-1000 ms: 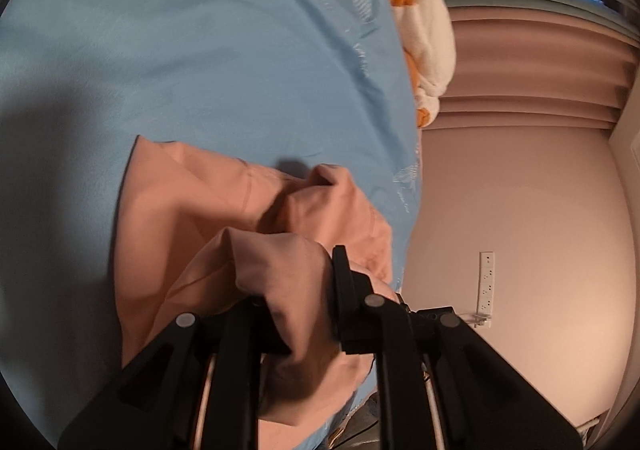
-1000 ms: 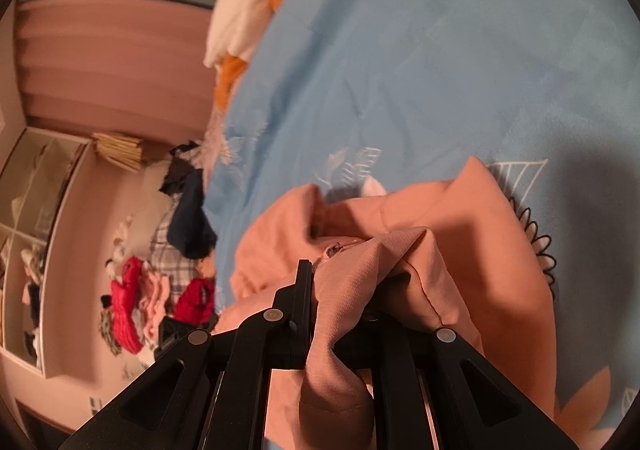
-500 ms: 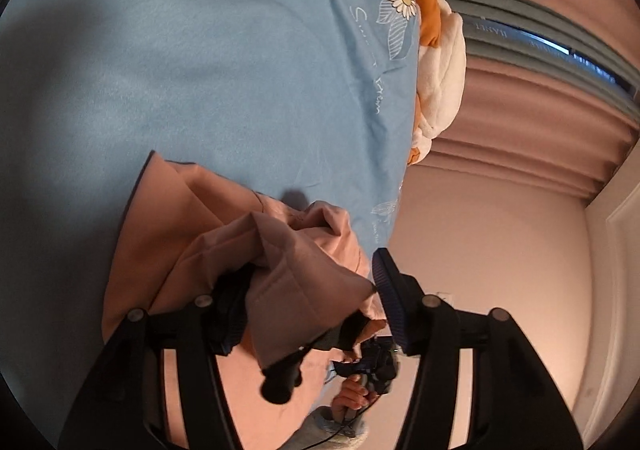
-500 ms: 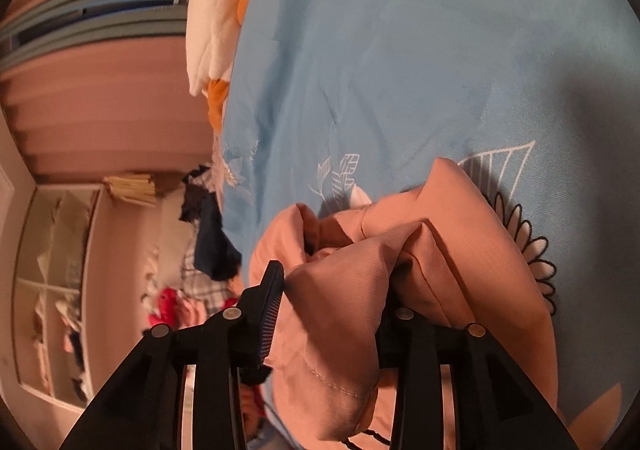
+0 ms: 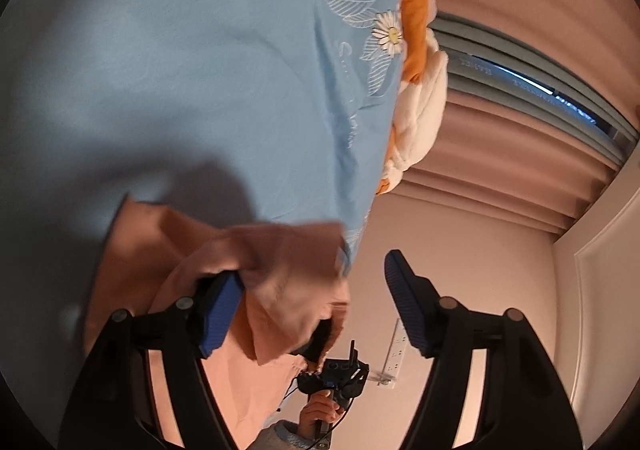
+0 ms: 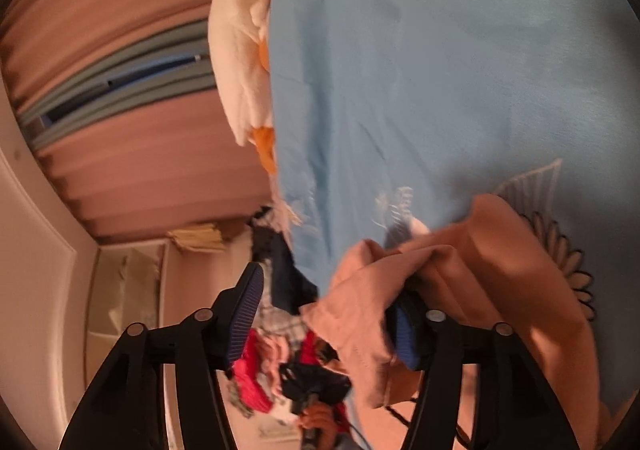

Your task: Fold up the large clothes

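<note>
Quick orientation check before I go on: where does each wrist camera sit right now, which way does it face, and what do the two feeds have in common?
Left wrist: rides the left gripper, looking along its open fingers at the peach garment on the blue bedsheet; the other hand shows below.
Right wrist: rides the right gripper, jaws just opened, facing the same garment and sheet, plus a clothes pile.
Shared: garment, sheet, orange-and-white plush blanket, curtains.

Grippers: two, left gripper (image 5: 308, 298) and right gripper (image 6: 328, 310)
Peach garment (image 5: 280, 262): one
Blue bedsheet (image 5: 200, 50): one
White-and-orange plush blanket (image 6: 240, 62): one
</note>
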A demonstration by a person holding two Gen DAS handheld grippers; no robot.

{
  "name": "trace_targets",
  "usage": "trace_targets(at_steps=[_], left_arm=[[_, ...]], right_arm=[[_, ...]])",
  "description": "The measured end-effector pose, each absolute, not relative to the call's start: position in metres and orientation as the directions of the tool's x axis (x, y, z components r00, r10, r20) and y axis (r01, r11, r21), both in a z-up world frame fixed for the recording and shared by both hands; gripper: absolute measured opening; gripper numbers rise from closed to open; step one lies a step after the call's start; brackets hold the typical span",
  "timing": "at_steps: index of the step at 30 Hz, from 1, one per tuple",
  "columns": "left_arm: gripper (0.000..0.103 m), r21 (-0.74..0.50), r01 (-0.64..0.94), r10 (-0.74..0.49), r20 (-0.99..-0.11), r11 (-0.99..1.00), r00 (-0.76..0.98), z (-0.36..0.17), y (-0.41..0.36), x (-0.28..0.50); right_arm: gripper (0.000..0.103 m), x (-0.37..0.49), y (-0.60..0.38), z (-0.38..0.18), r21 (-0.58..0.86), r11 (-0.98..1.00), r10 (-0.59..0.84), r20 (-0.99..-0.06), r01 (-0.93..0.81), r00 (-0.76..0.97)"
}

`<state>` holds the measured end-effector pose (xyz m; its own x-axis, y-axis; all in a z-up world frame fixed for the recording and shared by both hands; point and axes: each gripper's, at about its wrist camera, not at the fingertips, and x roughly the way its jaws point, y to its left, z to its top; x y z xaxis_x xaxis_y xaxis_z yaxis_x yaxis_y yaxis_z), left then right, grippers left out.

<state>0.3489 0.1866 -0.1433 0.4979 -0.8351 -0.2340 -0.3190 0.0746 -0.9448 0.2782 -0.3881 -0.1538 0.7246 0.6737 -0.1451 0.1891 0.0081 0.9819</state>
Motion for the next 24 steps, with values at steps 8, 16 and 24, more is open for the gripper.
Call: trace_targets(at_steps=[8,16,24], left_arm=[[0.072,-0.964,-0.254,-0.818,-0.21,0.081,0.535,-0.117,0.183,0.362],[0.072,-0.885,-0.14,-0.759,-0.455,0.445,0.465,-0.086,0.174,0.34],[0.07,-0.543,0.214,-0.582,-0.725,0.812,0.369,-0.069,0.091,0.286]], right_arm=[[0.065,0.285,-0.387,-0.155,0.972,-0.019,0.675,-0.161,0.235,0.72],[0.065,0.247,-0.422,-0.124,0.963,0.2,0.588,-0.265,0.179,0.764],[0.059,0.236,-0.304,-0.069,0.569,0.815,0.511,-0.621,-0.106,0.595]])
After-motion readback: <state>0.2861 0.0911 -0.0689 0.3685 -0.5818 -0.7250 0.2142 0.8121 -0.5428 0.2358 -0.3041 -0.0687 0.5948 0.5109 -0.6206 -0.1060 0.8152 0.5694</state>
